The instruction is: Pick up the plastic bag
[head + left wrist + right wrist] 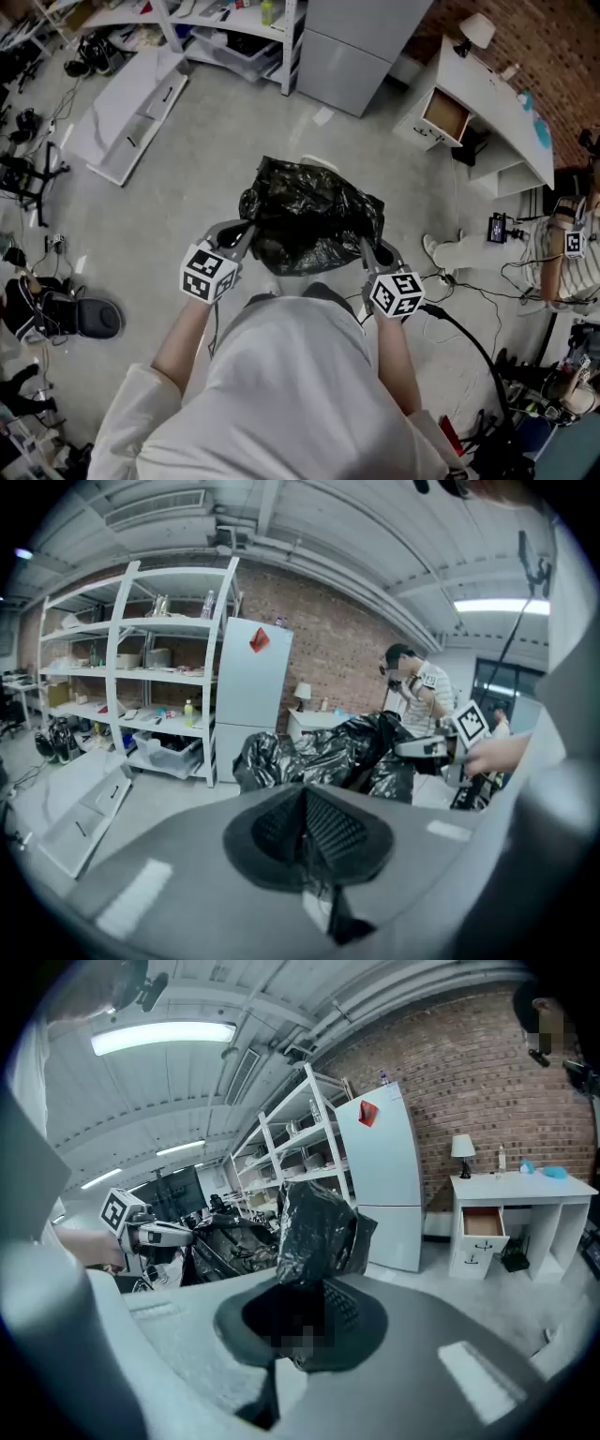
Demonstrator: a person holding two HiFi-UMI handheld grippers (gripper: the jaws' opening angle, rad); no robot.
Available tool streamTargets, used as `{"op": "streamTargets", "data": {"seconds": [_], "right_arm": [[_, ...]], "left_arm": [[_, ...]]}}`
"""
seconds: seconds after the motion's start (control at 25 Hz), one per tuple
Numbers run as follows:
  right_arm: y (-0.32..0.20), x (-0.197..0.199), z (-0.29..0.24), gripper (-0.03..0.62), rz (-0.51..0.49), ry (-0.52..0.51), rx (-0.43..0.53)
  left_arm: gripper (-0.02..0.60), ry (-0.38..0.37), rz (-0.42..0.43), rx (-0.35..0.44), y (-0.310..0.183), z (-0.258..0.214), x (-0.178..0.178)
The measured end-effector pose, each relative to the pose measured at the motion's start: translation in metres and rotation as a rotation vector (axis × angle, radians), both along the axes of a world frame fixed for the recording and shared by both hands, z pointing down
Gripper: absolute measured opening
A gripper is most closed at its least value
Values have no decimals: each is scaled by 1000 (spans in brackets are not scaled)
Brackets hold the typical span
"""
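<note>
A crumpled black plastic bag [309,216] hangs spread between my two grippers, above the grey floor. My left gripper [246,231] is shut on the bag's left edge. In the left gripper view, thin black film sits pinched in the seam of the closed jaws [305,832], and the bag [328,752] bulges beyond them. My right gripper [367,247] is shut on the bag's right edge. In the right gripper view, a fold of the bag [314,1227] rises straight out of the closed jaws [314,1312]. Each gripper shows in the other's view: the right gripper [431,747], the left gripper [155,1234].
A white fridge [352,42] and white shelves [234,28] stand ahead. A white desk with an open drawer [487,103] is at the right. A white panel [131,112] lies on the floor at the left. A seated person [553,253] and cables [469,328] are at the right.
</note>
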State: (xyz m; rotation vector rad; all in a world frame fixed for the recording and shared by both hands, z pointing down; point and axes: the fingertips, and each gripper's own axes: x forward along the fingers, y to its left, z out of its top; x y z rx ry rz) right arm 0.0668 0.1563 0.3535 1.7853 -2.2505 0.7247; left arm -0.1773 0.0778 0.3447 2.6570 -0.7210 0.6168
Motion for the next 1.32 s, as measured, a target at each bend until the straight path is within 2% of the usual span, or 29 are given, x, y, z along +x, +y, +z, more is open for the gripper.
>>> {"op": "streamTargets", "data": {"seconds": [0.48, 0.8, 1.32], "right_arm": [[13, 30, -22, 2, -42, -30, 44], [13, 40, -17, 2, -66, -30, 47], [15, 59, -16, 2, -41, -44, 54]], "left_arm": [[6, 29, -78, 10, 9, -19, 31], [6, 6, -74, 30, 20, -15, 46], [6, -3, -68, 34, 25, -19, 58]]}}
